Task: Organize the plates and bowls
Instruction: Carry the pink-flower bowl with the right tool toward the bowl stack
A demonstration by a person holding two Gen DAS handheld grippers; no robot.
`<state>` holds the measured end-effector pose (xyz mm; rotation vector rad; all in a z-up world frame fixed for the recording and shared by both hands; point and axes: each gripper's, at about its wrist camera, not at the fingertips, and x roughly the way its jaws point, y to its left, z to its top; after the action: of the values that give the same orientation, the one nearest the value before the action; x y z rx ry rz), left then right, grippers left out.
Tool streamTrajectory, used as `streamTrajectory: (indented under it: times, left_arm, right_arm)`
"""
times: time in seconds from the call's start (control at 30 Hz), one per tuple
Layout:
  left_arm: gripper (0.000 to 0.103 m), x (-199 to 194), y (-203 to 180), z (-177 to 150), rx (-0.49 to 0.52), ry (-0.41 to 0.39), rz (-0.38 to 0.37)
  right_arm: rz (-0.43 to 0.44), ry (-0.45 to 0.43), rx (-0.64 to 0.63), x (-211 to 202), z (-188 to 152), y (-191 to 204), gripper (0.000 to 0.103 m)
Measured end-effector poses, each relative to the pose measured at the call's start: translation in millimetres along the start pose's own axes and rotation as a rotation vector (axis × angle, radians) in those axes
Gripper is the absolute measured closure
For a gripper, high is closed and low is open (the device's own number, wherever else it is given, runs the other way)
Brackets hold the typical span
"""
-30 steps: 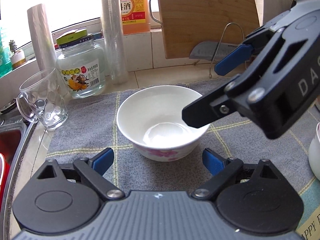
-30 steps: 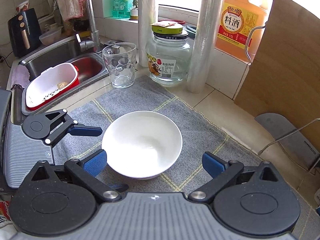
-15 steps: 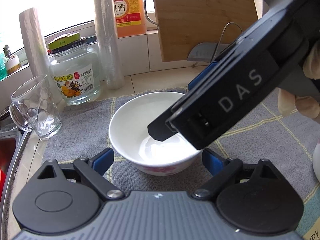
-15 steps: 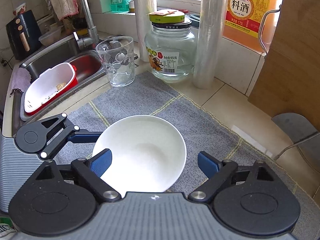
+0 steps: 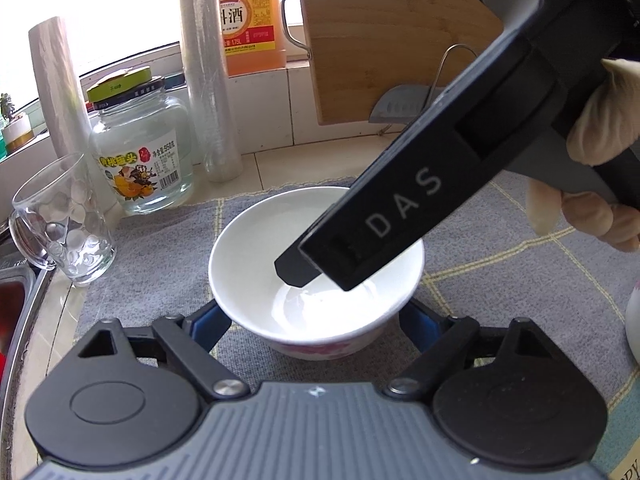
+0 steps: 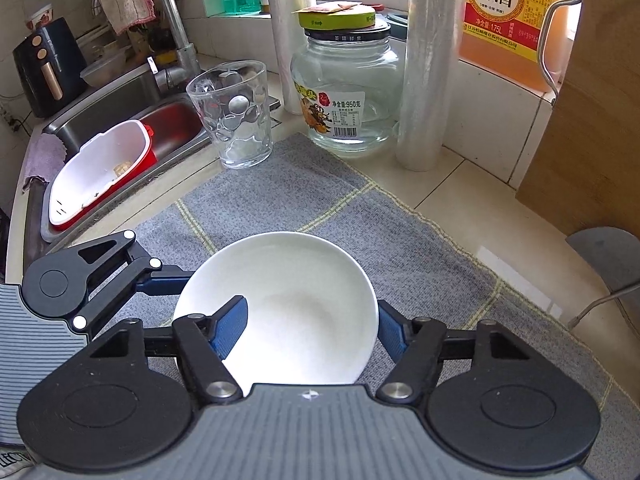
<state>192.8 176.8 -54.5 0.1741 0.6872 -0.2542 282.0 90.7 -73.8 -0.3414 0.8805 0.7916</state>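
A white bowl (image 5: 256, 256) with pink flowers on its side stands on a grey checked mat (image 5: 160, 248). My left gripper (image 5: 314, 324) straddles its base with a blue pad close against each side, and its jaws are closing. The right gripper (image 6: 312, 332) reaches down from the upper right of the left wrist view, held by a gloved hand (image 5: 592, 128). One of its fingers (image 6: 230, 326) hangs inside the bowl (image 6: 304, 304); the other sits just outside the right rim. Its jaws are closing with the bowl's wall between them. I cannot see either pair of pads pressing.
A glass mug (image 6: 236, 116), a big lidded jar (image 6: 344, 92) and rolls of film (image 6: 428, 64) stand behind the mat. A cutting board (image 5: 400, 32) leans at the back right. A sink with a red and white basket (image 6: 100, 172) lies to the left.
The right gripper came down over the bowl and narrowed its jaws, one finger now inside. My left gripper edged closer, so the bowl sits between its pads.
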Motion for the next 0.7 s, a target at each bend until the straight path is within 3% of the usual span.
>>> streamTrajectory:
  times: [0.13, 0.7]
  left_arm:
    - [0.013, -0.3, 0.6, 0.0, 0.003, 0.001, -0.003]
    - [0.013, -6.3, 0.0, -2.2, 0.008, -0.017, -0.01]
  right_arm:
    - [0.013, 0.003, 0.005, 1.1, 1.3, -4.1, 0.034]
    - [0.035, 0.01, 0.018, 6.9, 2.6, -7.2, 0.035]
